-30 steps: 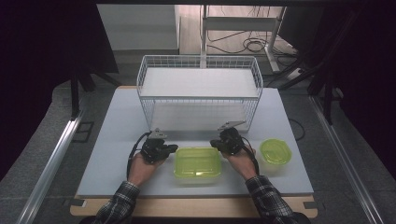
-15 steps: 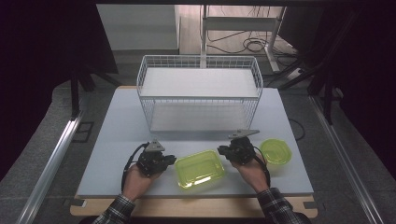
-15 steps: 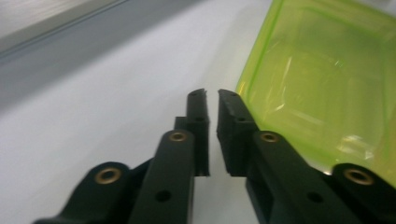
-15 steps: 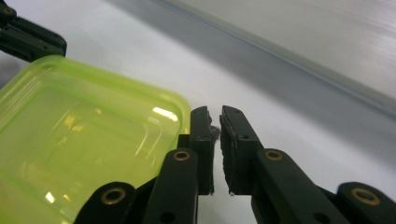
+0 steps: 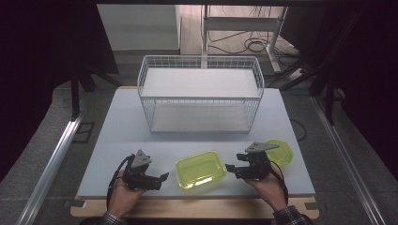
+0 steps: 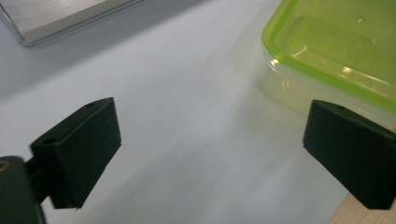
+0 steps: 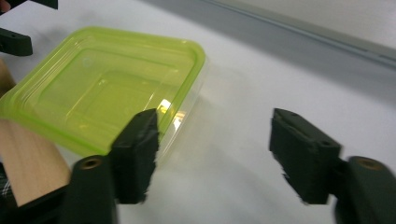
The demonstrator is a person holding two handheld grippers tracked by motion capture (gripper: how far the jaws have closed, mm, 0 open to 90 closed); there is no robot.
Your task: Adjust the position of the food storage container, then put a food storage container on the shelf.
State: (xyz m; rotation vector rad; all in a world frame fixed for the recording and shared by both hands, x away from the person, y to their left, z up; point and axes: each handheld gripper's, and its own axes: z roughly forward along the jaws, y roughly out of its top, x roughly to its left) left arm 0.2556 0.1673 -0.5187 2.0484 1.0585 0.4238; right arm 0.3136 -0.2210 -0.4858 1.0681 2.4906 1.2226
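From above we see the rectangular green-lidded container near the surface's six o'clock edge, between our left tool at its nine o'clock and right tool at its three. Both tools' jaws have just been opening and stand apart, holding nothing. The gripper views add the container's clear walls. A round green container lies behind the right tool; a wire basket stands at twelve.

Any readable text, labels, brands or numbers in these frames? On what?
None: no word, number, label or sign reads in any view.
Rectangular green-lidded container: lid plain, no print.
Round green-lidded container: no print that I can make out.
Wire basket, white table: unmarked.
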